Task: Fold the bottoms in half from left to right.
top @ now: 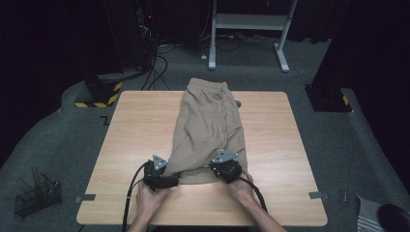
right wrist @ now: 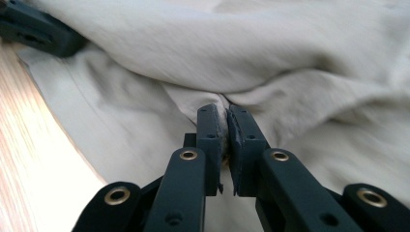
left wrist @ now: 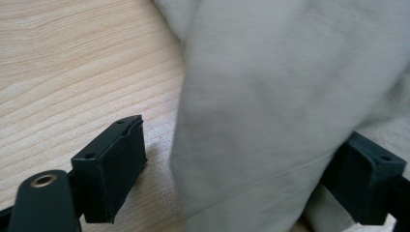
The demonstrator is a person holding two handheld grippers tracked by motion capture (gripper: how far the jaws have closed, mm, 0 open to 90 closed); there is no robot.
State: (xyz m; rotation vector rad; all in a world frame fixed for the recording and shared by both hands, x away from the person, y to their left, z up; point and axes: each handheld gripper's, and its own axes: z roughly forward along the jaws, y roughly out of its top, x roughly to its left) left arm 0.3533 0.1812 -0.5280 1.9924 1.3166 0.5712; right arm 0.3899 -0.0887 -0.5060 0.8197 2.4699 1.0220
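A pair of beige trousers [top: 209, 121] lies lengthwise down the middle of the wooden table [top: 275, 145], waistband at the far edge and leg ends toward me. My left gripper [top: 171, 180] is at the near left hem. In the left gripper view its jaws stand wide apart, with the hem [left wrist: 261, 145] hanging between them and the left pad [left wrist: 113, 169] clear of the cloth. My right gripper [right wrist: 226, 121] is shut on a pinched fold of the trousers [right wrist: 270, 63] at the near right corner [top: 221, 166]. The left gripper's jaw [right wrist: 38, 29] shows farther off in the right gripper view.
Bare tabletop lies on both sides of the trousers. On the floor are a wire basket of tools [top: 36, 195] at the left, a black-and-yellow striped base [top: 99, 94] with cables behind the table, and a white desk frame [top: 246, 29] farther back.
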